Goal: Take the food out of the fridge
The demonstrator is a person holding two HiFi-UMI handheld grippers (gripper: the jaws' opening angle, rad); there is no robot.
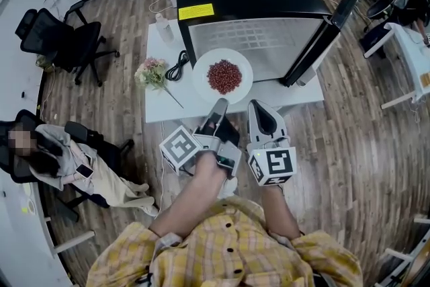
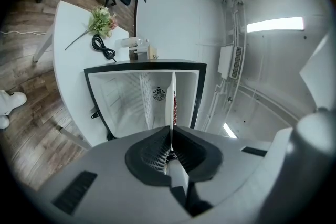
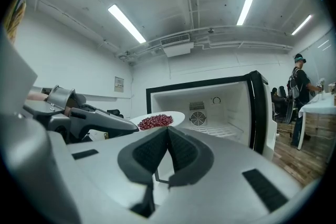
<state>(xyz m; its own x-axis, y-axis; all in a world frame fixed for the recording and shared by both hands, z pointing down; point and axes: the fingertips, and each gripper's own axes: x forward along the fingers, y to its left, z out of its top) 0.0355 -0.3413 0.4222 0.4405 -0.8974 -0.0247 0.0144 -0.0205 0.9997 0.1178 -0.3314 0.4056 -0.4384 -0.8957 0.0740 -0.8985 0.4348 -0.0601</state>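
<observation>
**Head view.** I am gripping the plate of red beans (image 1: 223, 76) by its near rim with my left gripper (image 1: 219, 106). The plate is hanging mid-frame over the white surface (image 1: 164, 101), outside the open fridge (image 1: 255, 44) above it. My right gripper (image 1: 259, 111) is waiting just right of that rim, apart from it.

**Left gripper view.** My jaws are clenching on the rim. The plate (image 2: 172, 94) is showing edge-on as a thin line running straight ahead toward the bare fridge interior. Flowers (image 2: 102, 19) and a cable (image 2: 103, 47) are lying upper left.

**Right gripper view.** My jaws are pressing together on nothing. Only here is the bean pile showing from the side, left of centre. Judging by this, the set-down is falling to the left hand.
</observation>
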